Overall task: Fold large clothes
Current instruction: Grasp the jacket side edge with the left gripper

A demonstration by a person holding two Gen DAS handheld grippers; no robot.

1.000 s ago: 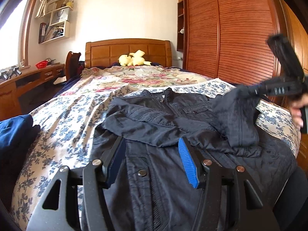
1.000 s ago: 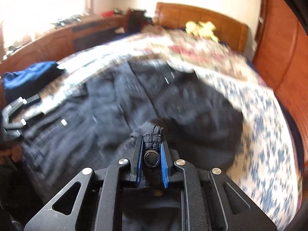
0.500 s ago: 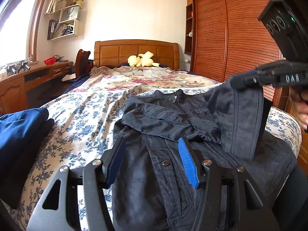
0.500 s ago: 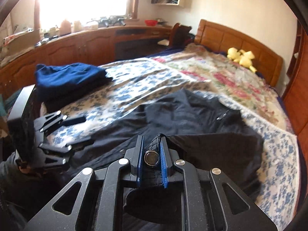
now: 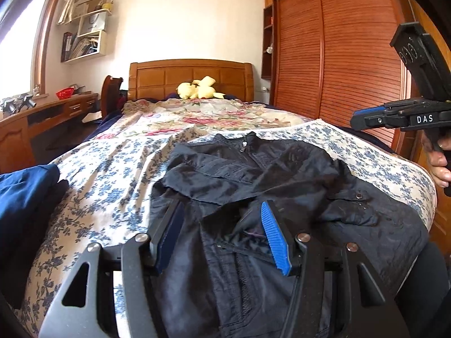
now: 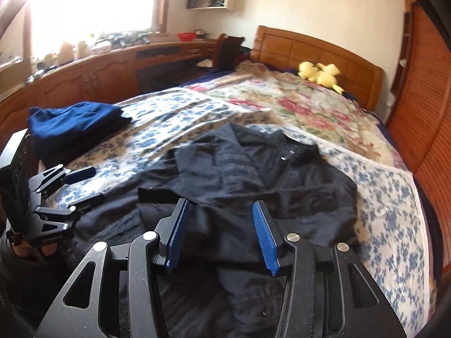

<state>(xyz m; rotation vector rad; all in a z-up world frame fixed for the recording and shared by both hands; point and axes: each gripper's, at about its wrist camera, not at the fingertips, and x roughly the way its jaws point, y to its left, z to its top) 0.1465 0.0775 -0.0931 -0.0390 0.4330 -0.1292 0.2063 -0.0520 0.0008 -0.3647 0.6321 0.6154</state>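
A large dark jacket [image 5: 253, 174] lies on the bed, collar toward the headboard, both sleeves folded in across its chest; it also shows in the right wrist view [image 6: 253, 174]. My left gripper [image 5: 222, 233] is open and empty, hovering over the jacket's lower front; in the right wrist view it [image 6: 84, 186] sits at the left, open. My right gripper [image 6: 220, 233] is open and empty above the jacket's lower part; in the left wrist view it [image 5: 363, 119] is raised at the right, off the cloth.
The bed has a blue-flowered sheet [image 5: 112, 174] and a floral quilt [image 5: 203, 118]. A folded blue garment [image 6: 73, 121] lies on the bed's left side. A yellow plush toy [image 5: 200, 90] sits by the headboard. A wooden wardrobe [image 5: 338, 56] stands right, a desk [image 6: 112, 64] left.
My right gripper carried the jacket's right sleeve over the chest, opened and let it drop. It now hangs raised and empty. My left gripper stayed open over the hem.
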